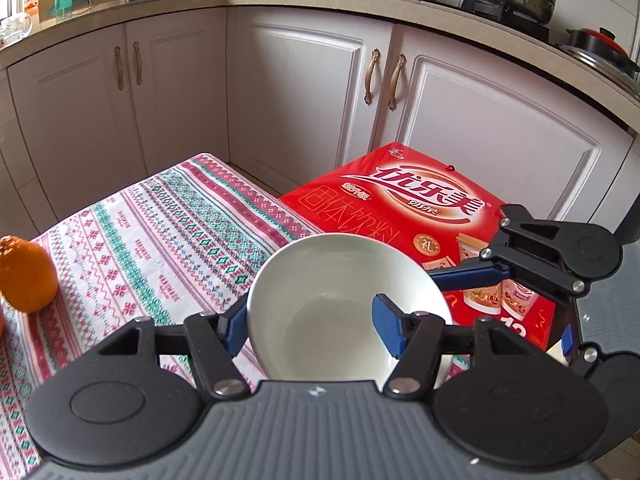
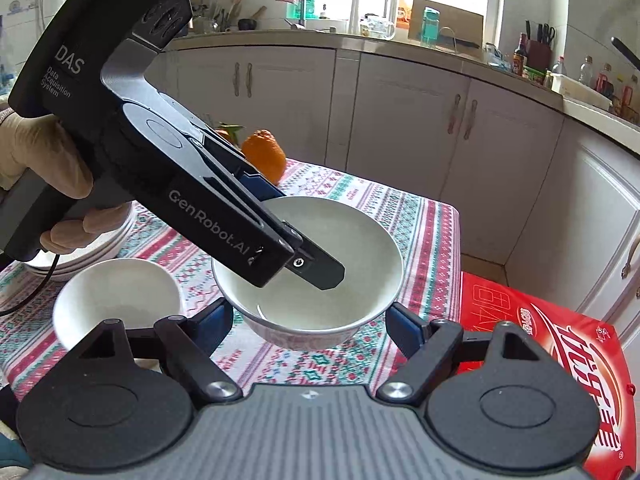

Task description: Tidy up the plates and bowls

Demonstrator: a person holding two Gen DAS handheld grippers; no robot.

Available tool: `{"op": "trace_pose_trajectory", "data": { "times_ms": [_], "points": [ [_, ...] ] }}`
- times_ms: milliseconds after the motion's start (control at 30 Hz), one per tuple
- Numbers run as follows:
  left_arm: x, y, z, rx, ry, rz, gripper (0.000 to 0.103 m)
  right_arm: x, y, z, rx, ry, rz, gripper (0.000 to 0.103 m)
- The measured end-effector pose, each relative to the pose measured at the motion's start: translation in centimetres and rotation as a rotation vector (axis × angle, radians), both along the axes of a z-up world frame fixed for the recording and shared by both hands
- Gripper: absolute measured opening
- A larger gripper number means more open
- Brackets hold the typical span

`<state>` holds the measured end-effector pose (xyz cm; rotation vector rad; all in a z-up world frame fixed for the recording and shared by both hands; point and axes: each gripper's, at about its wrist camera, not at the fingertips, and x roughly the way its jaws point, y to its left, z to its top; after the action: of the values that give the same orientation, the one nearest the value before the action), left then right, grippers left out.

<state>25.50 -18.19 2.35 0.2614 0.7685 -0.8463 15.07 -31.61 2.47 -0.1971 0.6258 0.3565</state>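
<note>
Your left gripper [image 2: 310, 258] is clamped narrow on the wall of the large white ceramic bowl [image 2: 316, 272], one blue pad [image 1: 386, 322] inside it and the other against the outside, and the bowl hangs tilted above the patterned red, green and white tablecloth [image 1: 140, 240]. Your gloved hand [image 2: 44, 168] holds that tool at the left of the right wrist view. There, at far left, a stack of white plates [image 2: 100, 248] sits partly hidden behind the hand, so you cannot count them; just beside it stands one smaller white bowl [image 2: 116, 300], upright on the cloth. That makes two bowls in sight. The held bowl is glossy and plain white inside, with a faint pattern on its outer wall. Behind it rests one bumpy orange citrus fruit [image 2: 264, 154]. Your right gripper [image 2: 310, 326] stands about half open, its blue pads either side of the held bowl's base without touching it. At right lies one red printed cardboard box [image 2: 540, 340], lower than the table edge.
</note>
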Motion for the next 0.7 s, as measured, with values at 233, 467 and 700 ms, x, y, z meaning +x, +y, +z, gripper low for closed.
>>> {"op": "trace_pose_trajectory", "data": {
  "times_ms": [233, 467, 700],
  "points": [
    [-3.0, 2.7, 1.0, -0.008, -0.025, 0.04, 0.062, -2.3, 2.1, 0.9, 0.0, -0.018, 0.046, 0.087],
    [-5.3, 5.4, 1.7, -0.014, -0.045, 0.087, 0.062, -4.1, 4.1, 1.8, -0.004, -0.036, 0.094, 0.087],
    [-6.5, 8.0, 1.5, -0.027, -0.046, 0.137, 0.063, -4.6, 6.4, 1.7, 0.0, -0.027, 0.142, 0.087]
  ]
}}
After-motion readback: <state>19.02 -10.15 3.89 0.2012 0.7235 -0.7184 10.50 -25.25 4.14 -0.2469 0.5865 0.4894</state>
